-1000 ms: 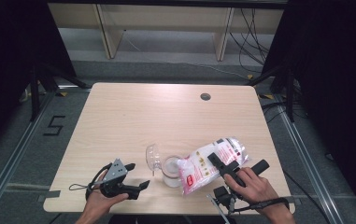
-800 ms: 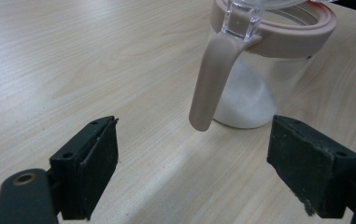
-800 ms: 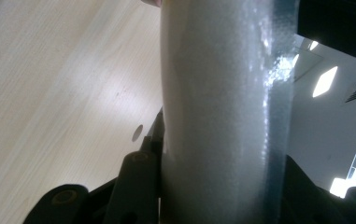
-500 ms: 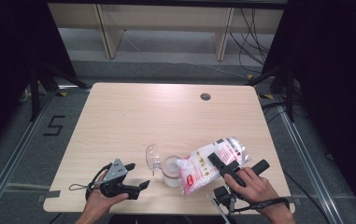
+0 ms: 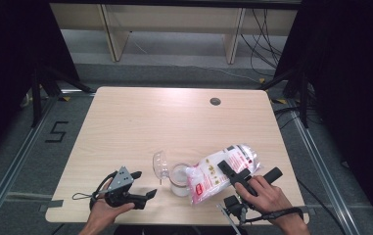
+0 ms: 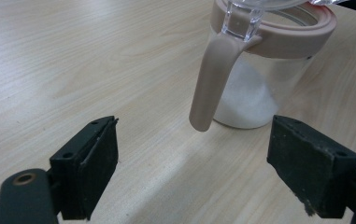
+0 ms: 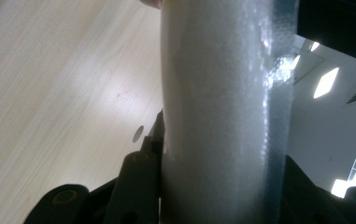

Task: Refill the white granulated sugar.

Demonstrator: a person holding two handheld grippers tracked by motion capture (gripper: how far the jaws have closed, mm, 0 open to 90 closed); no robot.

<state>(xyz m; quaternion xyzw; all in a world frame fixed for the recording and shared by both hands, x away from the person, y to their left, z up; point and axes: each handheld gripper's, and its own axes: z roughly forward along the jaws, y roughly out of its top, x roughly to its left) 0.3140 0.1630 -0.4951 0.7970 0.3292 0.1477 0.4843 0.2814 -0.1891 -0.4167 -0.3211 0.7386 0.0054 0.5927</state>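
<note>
A clear jar [image 5: 178, 179] with a pink rim stands near the table's front edge, its lid [image 5: 160, 165] swung open to the left and white powder in its bottom. In the left gripper view the jar [image 6: 264, 74] shows close up, a pink clasp [image 6: 212, 84] hanging from its rim. My left gripper [image 5: 144, 185] rests on the table left of the jar, open, nothing between the jaws [image 6: 208, 172]. My right gripper [image 5: 250, 172] is shut on a plastic bag of white grains [image 5: 213, 171], tipped with its mouth over the jar. The bag [image 7: 222, 112] sits tight between the right jaws.
The wooden table [image 5: 174, 122] has a round cable hole [image 5: 215, 101] at its far right. Shelving [image 5: 174, 29] stands on the floor beyond the far edge. Dark curtains flank both sides. A cable [image 5: 272, 214] trails from the right gripper.
</note>
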